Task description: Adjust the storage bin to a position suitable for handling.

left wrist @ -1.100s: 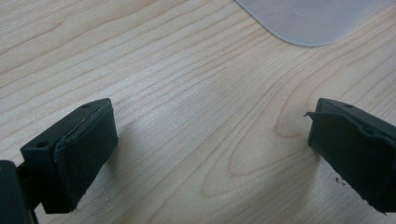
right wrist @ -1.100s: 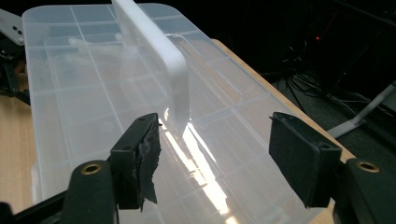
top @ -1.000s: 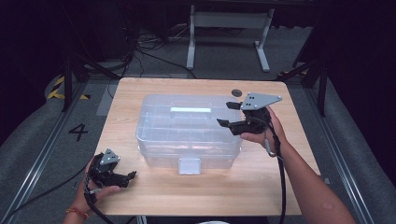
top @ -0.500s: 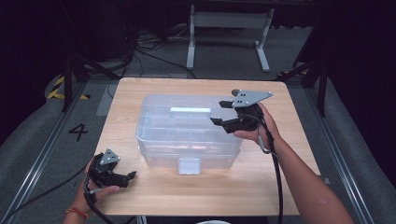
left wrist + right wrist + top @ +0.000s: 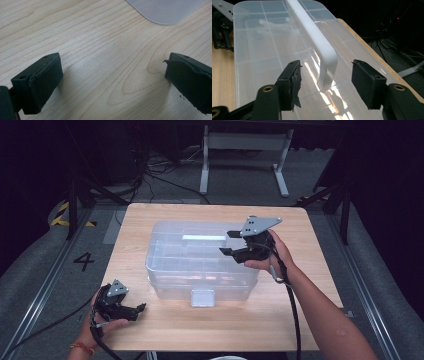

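Mid-table sits a clear box [image 5: 200, 262] w/ white handle [image 5: 317, 42] on its lid; right gripper [image 5: 231, 243] hovers over the lid's right end, jaws apart and just been closing, handle end between them but untouched. Left gripper [image 5: 141, 307] rests at table's [image 5: 310, 240] near-left corner, jaws wide w/ bare wood between, box corner just ahead. Box contents hard to make out thru the lid; floor cables [image 5: 150, 180] lie behind in the dark.

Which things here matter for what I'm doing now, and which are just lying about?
In the job:
- clear plastic box
- its white handle, between the right tool's open jaws, which have just been closing
- front latch

Lying about:
- left tool, open, resting on the table
- cables on the floor
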